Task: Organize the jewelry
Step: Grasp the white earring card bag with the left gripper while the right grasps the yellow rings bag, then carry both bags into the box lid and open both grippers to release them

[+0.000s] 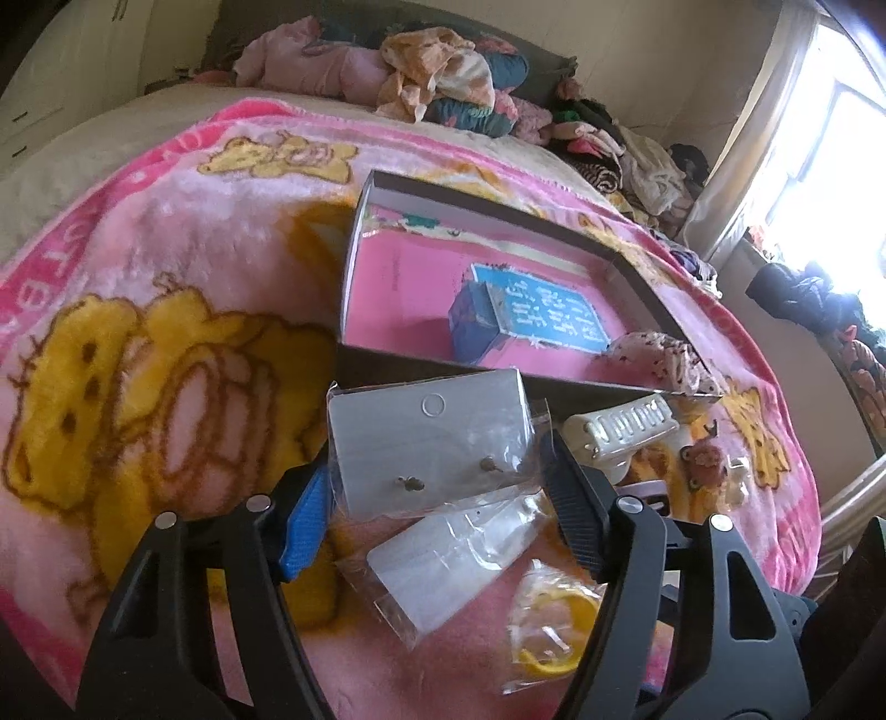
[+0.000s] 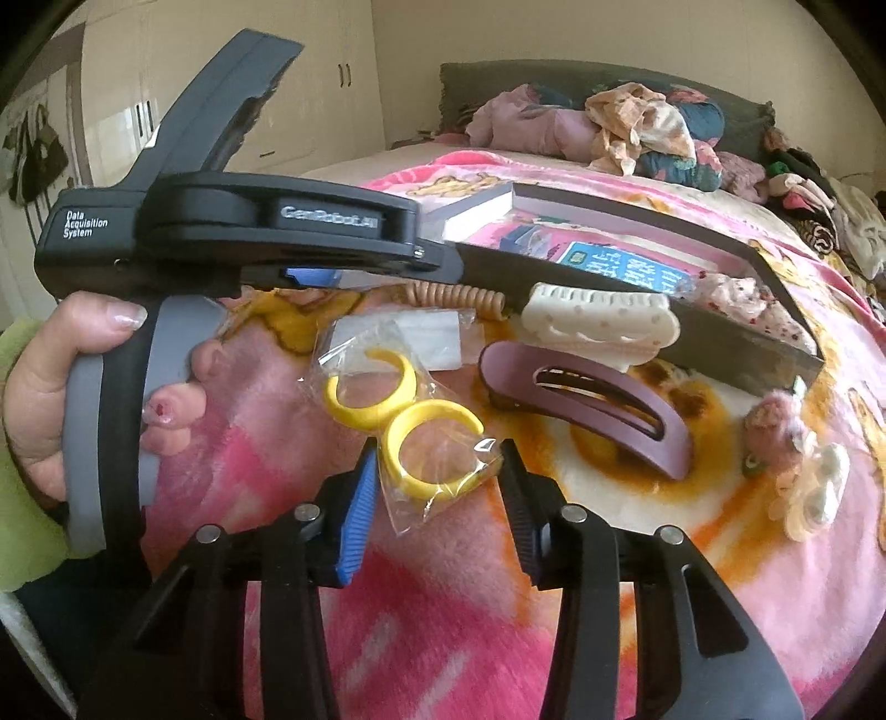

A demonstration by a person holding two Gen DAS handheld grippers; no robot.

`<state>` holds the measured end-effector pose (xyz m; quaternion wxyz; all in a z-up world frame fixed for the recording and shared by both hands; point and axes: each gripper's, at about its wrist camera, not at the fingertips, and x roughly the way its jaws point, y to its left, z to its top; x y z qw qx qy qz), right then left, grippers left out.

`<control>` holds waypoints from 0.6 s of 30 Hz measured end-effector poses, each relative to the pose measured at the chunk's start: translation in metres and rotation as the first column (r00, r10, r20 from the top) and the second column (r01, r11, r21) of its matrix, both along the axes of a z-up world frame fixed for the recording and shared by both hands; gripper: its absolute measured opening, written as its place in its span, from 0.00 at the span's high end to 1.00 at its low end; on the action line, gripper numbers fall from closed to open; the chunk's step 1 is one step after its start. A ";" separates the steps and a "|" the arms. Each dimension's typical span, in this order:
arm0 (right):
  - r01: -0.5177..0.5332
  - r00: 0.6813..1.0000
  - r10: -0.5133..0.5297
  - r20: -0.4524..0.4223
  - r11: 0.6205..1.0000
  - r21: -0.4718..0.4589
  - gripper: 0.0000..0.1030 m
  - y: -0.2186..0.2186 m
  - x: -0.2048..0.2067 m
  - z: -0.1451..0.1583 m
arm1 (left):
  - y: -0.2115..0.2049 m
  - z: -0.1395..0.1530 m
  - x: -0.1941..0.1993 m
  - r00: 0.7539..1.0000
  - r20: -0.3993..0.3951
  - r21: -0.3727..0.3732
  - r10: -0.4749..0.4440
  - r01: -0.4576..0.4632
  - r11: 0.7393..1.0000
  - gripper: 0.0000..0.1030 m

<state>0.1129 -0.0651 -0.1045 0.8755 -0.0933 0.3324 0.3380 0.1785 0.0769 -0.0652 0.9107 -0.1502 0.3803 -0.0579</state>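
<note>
Both grippers over packets on the blanket (image 1: 166, 277).
Left gripper (image 1: 437, 487) jaws spread around earring card (image 1: 426, 437), maybe touching; right gripper (image 2: 440, 476) jaws spread around yellow hoops (image 2: 432, 454).

We see a bedroom with cream walls (image 2: 498, 27). A bed (image 1: 83, 144) carries a pink blanket (image 1: 166, 232) with yellow bears. Heaped clothes (image 2: 609, 127) lie against the dark headboard (image 2: 470, 77). Cream wardrobes (image 2: 221, 99) stand behind. A bright window (image 1: 830, 138) with a curtain (image 1: 742, 138) glares daylight.
</note>
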 end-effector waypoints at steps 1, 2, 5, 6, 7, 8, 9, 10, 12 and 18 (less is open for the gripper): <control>0.003 1.000 -0.003 0.000 1.000 0.004 0.61 -0.003 -0.001 0.002 | 0.000 0.003 -0.001 1.000 0.008 0.001 0.000 0.000 1.000 0.41; 0.008 1.000 -0.008 -0.002 1.000 0.010 0.61 -0.006 -0.003 0.004 | 0.001 0.005 -0.002 1.000 0.015 0.003 0.002 -0.002 1.000 0.41; 0.032 0.999 -0.033 0.006 0.999 0.018 0.61 -0.018 -0.006 0.011 | 0.000 0.012 -0.003 0.999 0.033 0.006 0.002 -0.002 1.000 0.41; 0.039 0.999 -0.039 0.009 0.999 0.021 0.61 -0.022 -0.007 0.013 | 0.000 0.013 -0.005 0.999 0.037 0.007 0.002 -0.002 1.000 0.41; 0.051 0.999 -0.052 0.013 0.998 0.027 0.61 -0.027 -0.009 0.015 | -0.001 0.015 -0.005 0.999 0.043 0.009 0.001 -0.001 1.000 0.41; 0.062 0.998 -0.062 0.015 0.998 0.032 0.61 -0.032 -0.007 0.016 | -0.002 0.017 -0.005 0.999 0.048 0.009 0.000 0.000 1.000 0.41; 0.078 0.997 -0.078 0.017 0.996 0.041 0.61 -0.038 -0.006 0.020 | -0.003 0.018 -0.006 0.999 0.050 0.009 -0.002 0.002 1.000 0.41; 0.094 0.995 -0.095 0.022 0.995 0.047 0.61 -0.043 -0.006 0.022 | -0.005 0.019 -0.006 0.999 0.054 0.010 -0.007 0.006 1.000 0.41; 0.122 0.992 -0.124 0.035 0.991 0.054 0.61 -0.053 -0.001 0.028 | -0.009 0.022 -0.007 0.998 0.063 0.021 -0.015 0.013 1.000 0.41; 0.191 0.979 -0.195 0.051 0.979 0.076 0.61 -0.077 0.007 0.039 | -0.022 0.026 -0.004 0.997 0.073 0.036 -0.040 0.038 0.999 0.41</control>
